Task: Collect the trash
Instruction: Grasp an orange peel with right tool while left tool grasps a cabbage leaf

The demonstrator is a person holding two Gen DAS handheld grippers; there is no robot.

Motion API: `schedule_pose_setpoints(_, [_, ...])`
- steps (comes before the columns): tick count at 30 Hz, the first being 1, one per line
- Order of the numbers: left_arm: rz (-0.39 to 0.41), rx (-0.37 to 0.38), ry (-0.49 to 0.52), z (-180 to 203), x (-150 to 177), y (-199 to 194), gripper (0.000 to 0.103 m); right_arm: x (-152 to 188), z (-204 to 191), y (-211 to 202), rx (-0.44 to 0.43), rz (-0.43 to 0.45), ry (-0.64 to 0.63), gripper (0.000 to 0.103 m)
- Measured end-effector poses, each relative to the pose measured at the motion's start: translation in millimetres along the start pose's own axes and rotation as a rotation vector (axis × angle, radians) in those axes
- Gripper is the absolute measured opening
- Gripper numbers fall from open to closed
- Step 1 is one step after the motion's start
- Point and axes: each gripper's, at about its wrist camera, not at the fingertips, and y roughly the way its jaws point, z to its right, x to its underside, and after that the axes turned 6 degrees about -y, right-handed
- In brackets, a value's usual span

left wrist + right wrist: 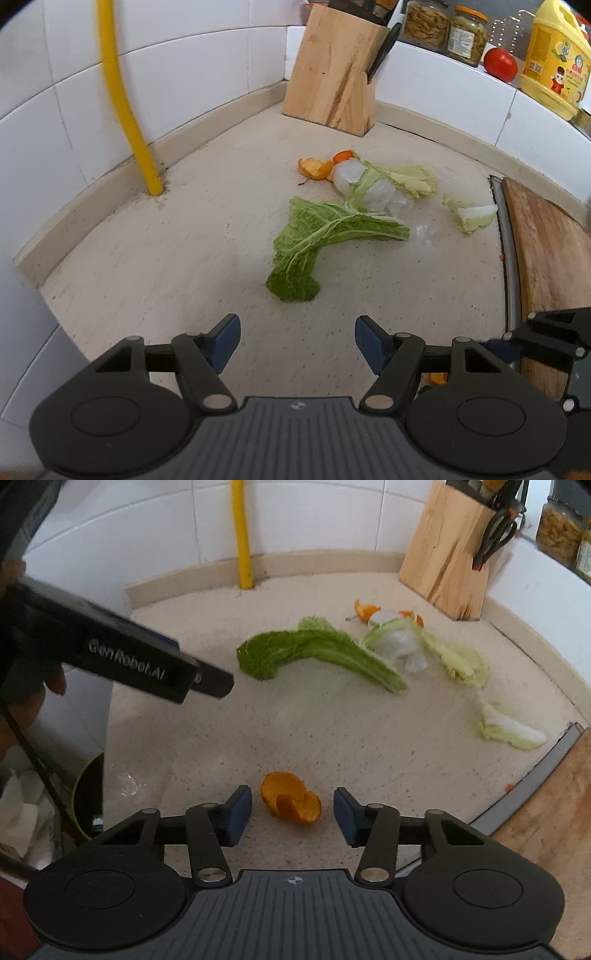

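Note:
Scraps lie on the beige counter. A dark green cabbage leaf lies mid-counter, with crumpled clear plastic, paler cabbage leaves and orange peel behind it. A small cabbage stub lies to the right. My left gripper is open and holds nothing, short of the green leaf. A curled orange peel sits between the blue pads of my right gripper, with a gap on both sides.
A wooden knife block stands in the corner beside a yellow pipe. A wooden cutting board lies at the right. Jars, a tomato and a yellow bottle stand on the ledge. A bin is below left.

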Motion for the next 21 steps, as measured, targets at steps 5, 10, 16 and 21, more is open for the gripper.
schedule_pose_setpoints(5, [-0.003,0.005,0.026,7.1,-6.6,4.8,0.062,-1.0,-2.2,-2.4,0.002,0.001,-0.015,0.031])
schedule_pose_setpoints(10, [-0.008,0.009,0.053,13.5,-12.3,9.8,0.062,-2.9,3.6,-4.9,-0.013,-0.003,0.034,0.025])
schedule_pose_setpoints(16, [-0.010,0.014,0.081,21.8,-20.7,16.4,0.062,-2.4,15.5,-10.5,-0.003,0.012,0.100,0.022])
schedule_pose_setpoints(21, [-0.004,0.018,0.129,32.0,-29.6,21.5,0.062,-3.3,32.0,-10.8,0.009,0.025,0.150,0.022])
